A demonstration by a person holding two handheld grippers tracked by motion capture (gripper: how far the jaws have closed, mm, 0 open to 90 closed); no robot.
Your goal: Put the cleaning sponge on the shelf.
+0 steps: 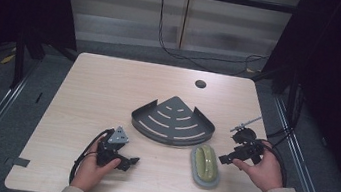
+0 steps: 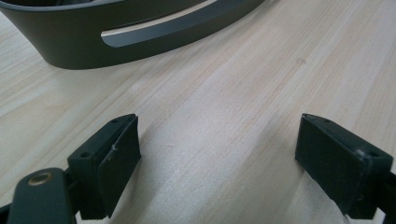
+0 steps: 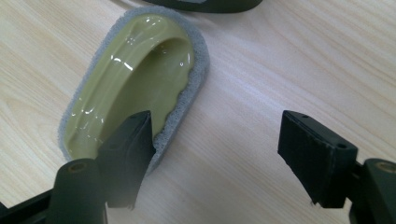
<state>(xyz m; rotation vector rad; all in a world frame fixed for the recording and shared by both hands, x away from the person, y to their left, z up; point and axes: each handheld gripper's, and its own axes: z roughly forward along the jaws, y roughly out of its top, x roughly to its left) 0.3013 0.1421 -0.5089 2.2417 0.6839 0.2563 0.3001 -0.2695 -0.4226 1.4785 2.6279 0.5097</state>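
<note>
A dark grey fan-shaped corner rack with slots lies at the table's middle; its curved wall fills the top of the left gripper view. In front of it to the right lies an oval scrubber with a glossy olive-green handle on a grey sponge pad. My right gripper hovers just right of the scrubber, jaws wide apart with bare table between them; its left jaw overlaps the pad's edge in its own view. My left gripper rests low at the front left, open over bare wood.
The pale wooden table has a round cable hole at the back right. Cables run across the floor behind the table. Dark frame posts stand at both sides.
</note>
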